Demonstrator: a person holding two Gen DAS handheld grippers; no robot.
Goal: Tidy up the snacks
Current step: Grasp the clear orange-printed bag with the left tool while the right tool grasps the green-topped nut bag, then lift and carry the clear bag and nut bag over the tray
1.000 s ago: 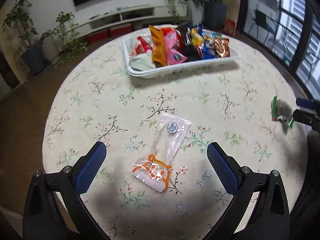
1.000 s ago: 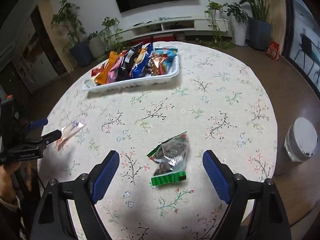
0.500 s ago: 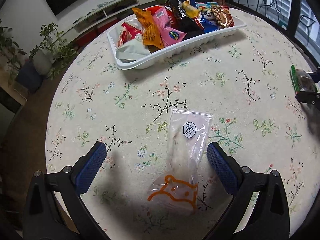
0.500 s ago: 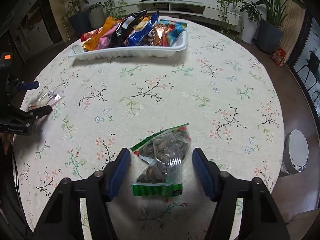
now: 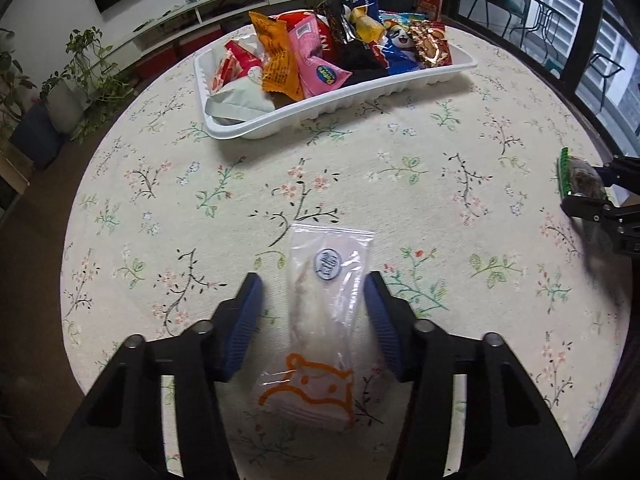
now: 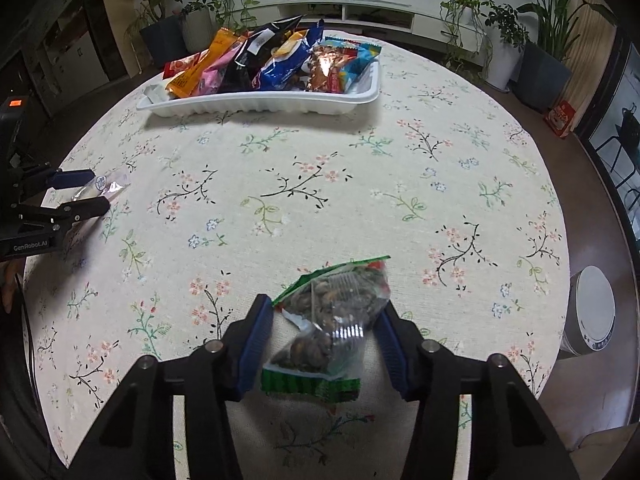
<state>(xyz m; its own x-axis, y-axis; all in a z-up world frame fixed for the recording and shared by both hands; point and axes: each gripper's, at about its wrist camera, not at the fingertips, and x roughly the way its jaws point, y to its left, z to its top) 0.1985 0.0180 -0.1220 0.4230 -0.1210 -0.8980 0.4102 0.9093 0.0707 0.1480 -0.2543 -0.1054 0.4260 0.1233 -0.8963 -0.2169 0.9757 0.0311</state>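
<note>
**Ana:** Snacks first: where do they lie?

**Ben:** Most stand packed in the white tray [image 5: 400,92] at the far side of the round table with its flowered cloth [image 5: 400,184]. Two lie loose on the near side, well apart from the tray. A clear packet with an orange bear print [image 5: 320,328] lies flat on the left, and a green-edged bag of nuts [image 6: 328,328] on the right.

**Ana:** And the left gripper [image 5: 312,312]?

**Ben:** Its jaws have just been closing and stand partly open with the clear packet between them. The right blue pad [image 5: 380,320] sits at the packet's edge, while a strip of cloth shows between the packet and the left pad. So no firm grip.

**Ana:** The right gripper [image 6: 324,340]?

**Ben:** Also just been closing, the nut bag between its pads. Both pads look to be against the bag's sides, and the wrapper is crumpled there, though glare on the film makes me less than certain.
</note>
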